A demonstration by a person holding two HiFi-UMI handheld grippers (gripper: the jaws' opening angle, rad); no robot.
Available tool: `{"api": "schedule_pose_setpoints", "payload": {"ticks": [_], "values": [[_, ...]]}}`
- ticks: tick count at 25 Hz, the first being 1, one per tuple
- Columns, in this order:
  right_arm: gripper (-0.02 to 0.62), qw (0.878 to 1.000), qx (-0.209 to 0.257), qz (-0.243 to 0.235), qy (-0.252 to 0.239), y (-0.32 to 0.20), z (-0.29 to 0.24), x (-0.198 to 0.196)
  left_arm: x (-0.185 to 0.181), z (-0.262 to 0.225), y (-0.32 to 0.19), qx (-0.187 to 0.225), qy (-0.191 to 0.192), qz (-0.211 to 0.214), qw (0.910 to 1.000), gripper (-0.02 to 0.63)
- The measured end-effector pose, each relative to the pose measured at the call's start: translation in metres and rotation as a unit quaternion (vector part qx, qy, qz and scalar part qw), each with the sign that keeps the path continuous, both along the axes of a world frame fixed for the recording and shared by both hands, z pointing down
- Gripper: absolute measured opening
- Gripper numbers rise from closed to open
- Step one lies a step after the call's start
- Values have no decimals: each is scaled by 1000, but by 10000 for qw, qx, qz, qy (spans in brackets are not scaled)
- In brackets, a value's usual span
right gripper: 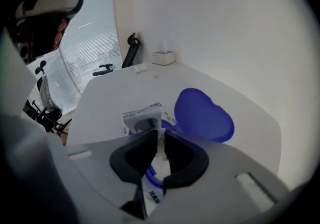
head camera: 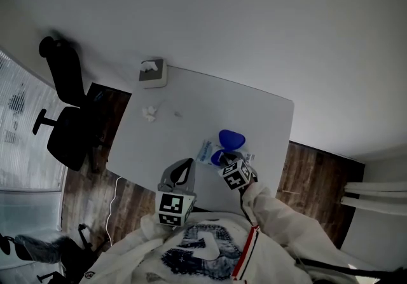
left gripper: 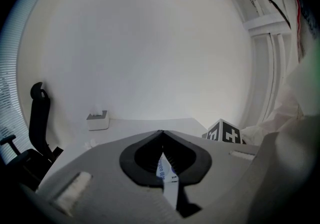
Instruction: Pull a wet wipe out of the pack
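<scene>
The pack [head camera: 206, 151] lies on the near right part of the white tabletop [head camera: 210, 105], its long axis running roughly left to right in the head view, and its blue lid [right gripper: 204, 115] is flipped open on the far side. The left tongs [left gripper: 161, 135] reach in from the left and are clamped on the pack's left edge: the left gripper view shows a printed strip of the wrapper pinched between the jaws, which meet at the tips.

The right tongs [right gripper: 159, 135] point steeply down over the opening from the person's side. Their jaws are nearly together on a white tuft, the wet wipe [right gripper: 161, 145], which stands up out of the blue-ringed opening directly under them.

So the move seems to turn on one relation. The wipe sits straight between the right jaws and the pack is pinned from the left, so the pull would likely go up and away from the opening, against the left hold.

Counted:
- One pack, one lid and one wipe in the grip, with two tongs at work.
- Further off on the tabletop, one small crumpled white scrap [head camera: 149, 113] and one tissue box [head camera: 152, 73] at the far left corner, both well apart from the pack.
</scene>
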State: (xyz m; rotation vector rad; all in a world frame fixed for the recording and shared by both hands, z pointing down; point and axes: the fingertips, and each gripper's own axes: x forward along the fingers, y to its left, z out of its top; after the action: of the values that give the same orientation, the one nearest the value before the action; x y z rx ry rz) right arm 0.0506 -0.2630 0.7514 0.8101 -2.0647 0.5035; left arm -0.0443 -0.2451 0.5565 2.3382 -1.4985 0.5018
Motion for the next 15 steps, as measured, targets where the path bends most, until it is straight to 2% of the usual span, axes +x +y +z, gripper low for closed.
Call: {"api": "schedule_pose_setpoints", "payload": {"ticks": [7, 15], "values": [[20, 10000, 25, 66, 21, 0, -1, 1, -2, -1, 4, -45, -43, -61, 10000, 5], [15, 9993, 8, 343, -113, 2, -6, 5, -1, -1, 8, -55, -41, -30, 10000, 5]]}}
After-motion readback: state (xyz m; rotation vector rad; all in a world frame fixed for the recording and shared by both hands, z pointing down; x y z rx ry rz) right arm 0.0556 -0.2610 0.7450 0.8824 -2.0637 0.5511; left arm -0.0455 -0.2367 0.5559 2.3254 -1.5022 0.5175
